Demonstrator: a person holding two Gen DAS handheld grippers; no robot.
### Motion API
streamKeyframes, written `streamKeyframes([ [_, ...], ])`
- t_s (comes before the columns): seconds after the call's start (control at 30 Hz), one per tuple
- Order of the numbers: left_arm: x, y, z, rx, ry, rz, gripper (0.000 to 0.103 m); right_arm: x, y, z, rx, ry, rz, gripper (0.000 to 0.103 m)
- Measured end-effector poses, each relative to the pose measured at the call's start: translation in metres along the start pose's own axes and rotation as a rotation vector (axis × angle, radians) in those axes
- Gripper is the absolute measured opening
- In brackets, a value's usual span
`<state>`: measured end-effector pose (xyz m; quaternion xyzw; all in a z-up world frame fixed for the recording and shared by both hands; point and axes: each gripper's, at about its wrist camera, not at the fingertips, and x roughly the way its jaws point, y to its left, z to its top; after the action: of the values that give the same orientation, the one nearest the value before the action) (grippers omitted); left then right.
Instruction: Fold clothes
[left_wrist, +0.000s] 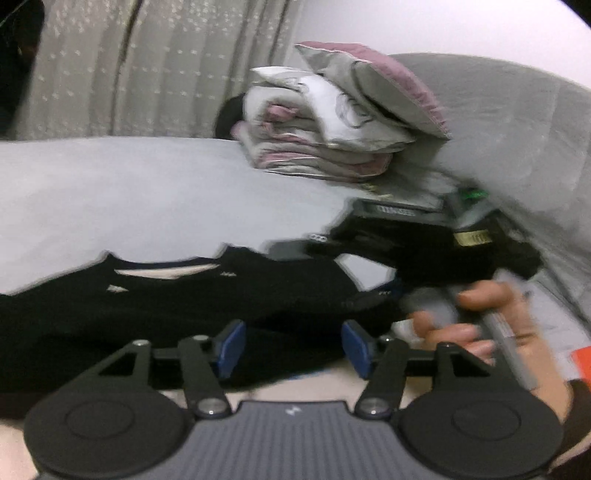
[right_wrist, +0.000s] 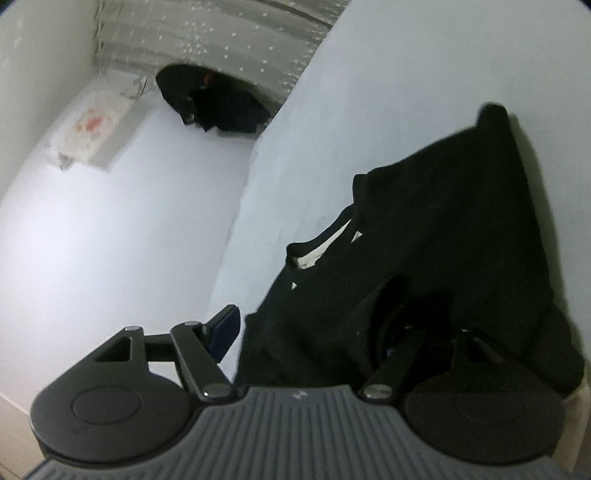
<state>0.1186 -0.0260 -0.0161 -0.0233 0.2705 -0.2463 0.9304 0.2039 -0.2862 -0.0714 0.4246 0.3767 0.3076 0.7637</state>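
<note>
A black garment (left_wrist: 166, 314) with a pale collar lining lies spread on the pale bed sheet (left_wrist: 147, 192). My left gripper (left_wrist: 293, 349) hovers over its near edge, open, the blue pads (left_wrist: 231, 349) apart and pressing on nothing. In the right wrist view the same black garment (right_wrist: 424, 240) is bunched up and draped over my right gripper (right_wrist: 310, 339). Its left pad (right_wrist: 225, 332) stands free of the cloth, while the right finger is hidden beneath it. A person's hand (left_wrist: 476, 325) holds the right gripper's handle, blurred, at the right.
A stack of folded pink and white bedding (left_wrist: 332, 122) sits at the back by a grey padded headboard (left_wrist: 498, 129). Starred curtains (left_wrist: 147, 74) hang behind. A dark clothes pile (right_wrist: 214, 107) and a white patterned item (right_wrist: 92, 125) lie farther off.
</note>
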Motion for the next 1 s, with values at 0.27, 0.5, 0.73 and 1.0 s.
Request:
streamKeyframes([
  [0.27, -0.007, 0.066, 0.016, -0.124, -0.028, 0.237, 0.06, -0.011, 0.055, -0.018, -0.36, -0.134, -0.24, 0.008],
  [0.5, 0.006, 0.075, 0.001, -0.124, 0.028, 0.262, 0.06, -0.02, 0.035, -0.012, -0.411, -0.279, -0.346, 0.011],
  [0.73, 0.01, 0.046, -0.01, -0.014, 0.043, 0.14, 0.06, -0.046, 0.007, 0.004, -0.275, -0.284, -0.37, 0.053],
  [1.0, 0.045, -0.009, -0.014, 0.118, 0.06, 0.018, 0.06, -0.06, -0.005, 0.007, -0.228, -0.257, -0.212, 0.061],
])
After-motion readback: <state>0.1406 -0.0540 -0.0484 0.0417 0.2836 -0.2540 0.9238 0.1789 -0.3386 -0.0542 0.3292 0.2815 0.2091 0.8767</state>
